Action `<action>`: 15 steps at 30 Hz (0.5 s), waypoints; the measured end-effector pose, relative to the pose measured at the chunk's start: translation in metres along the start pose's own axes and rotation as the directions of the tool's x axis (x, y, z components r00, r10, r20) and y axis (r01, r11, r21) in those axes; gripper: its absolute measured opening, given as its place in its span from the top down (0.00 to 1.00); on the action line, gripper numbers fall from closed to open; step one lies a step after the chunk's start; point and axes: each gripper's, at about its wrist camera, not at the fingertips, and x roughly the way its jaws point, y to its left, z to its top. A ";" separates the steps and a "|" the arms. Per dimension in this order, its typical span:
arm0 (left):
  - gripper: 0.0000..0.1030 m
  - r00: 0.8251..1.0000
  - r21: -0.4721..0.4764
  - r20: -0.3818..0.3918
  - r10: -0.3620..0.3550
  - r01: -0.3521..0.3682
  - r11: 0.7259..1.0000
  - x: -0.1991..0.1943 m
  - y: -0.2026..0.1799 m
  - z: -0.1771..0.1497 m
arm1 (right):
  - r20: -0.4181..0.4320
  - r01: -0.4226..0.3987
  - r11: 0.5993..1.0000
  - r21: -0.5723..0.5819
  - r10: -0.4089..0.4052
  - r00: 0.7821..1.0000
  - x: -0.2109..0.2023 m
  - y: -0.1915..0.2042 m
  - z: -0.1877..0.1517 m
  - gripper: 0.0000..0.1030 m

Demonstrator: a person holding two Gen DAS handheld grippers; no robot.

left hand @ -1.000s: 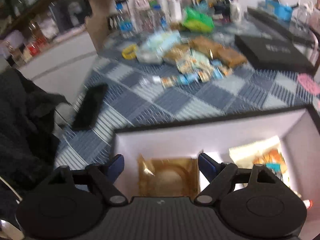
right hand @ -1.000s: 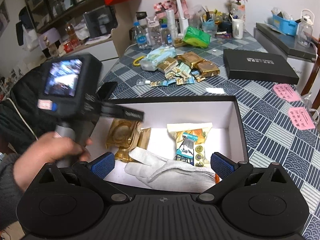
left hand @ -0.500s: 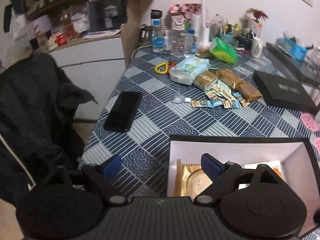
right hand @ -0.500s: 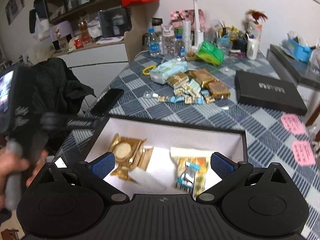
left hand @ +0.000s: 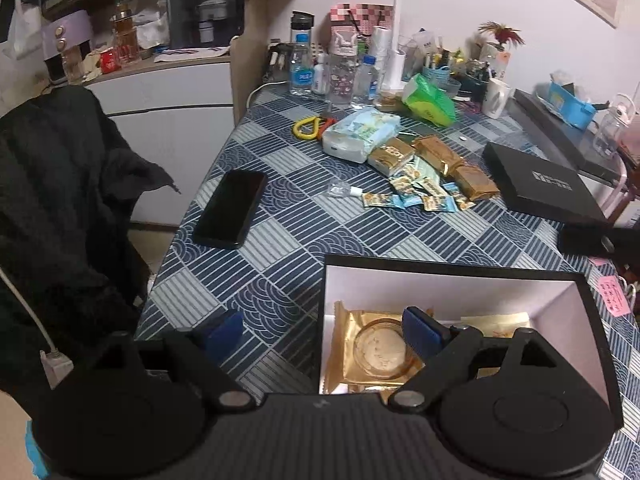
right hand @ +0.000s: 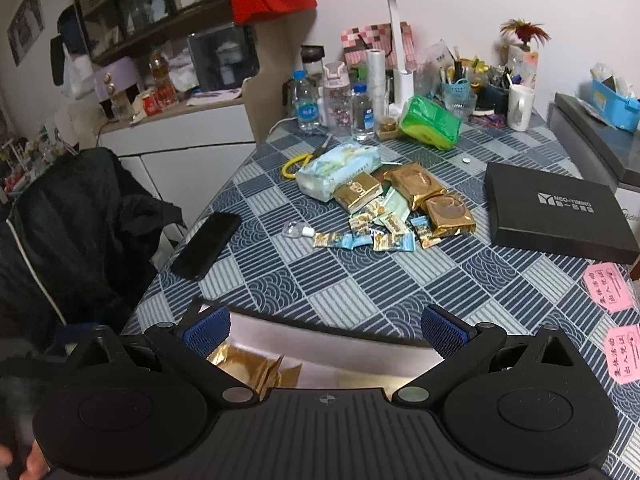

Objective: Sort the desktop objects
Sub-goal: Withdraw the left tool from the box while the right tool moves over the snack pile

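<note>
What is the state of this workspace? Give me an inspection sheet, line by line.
Surface: table under a blue patterned cloth.
Job's things: open box near the front edge, gold packets inside; loose snack packets and gold pouches piled mid-table.
Clutter: phone, tissue pack, black flat box, bottles, green bag, pink notes.
Grippers: left gripper and right gripper both with jaws apart, holding nothing.
Cables: white cord at the table's far corner.
Surroundings: dark jacket on a chair, cabinet, shelves.
</note>
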 end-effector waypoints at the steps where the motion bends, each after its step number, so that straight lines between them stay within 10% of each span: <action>1: 0.00 1.000 0.001 -0.004 -0.009 0.009 1.000 -0.001 -0.001 0.000 | -0.002 -0.001 1.000 0.002 0.001 1.000 0.004 -0.001 0.005 0.00; 15: 0.00 0.999 -0.023 -0.007 -0.043 0.043 0.999 -0.005 0.004 -0.001 | -0.031 -0.019 0.999 -0.051 0.017 0.999 0.068 -0.003 0.080 0.00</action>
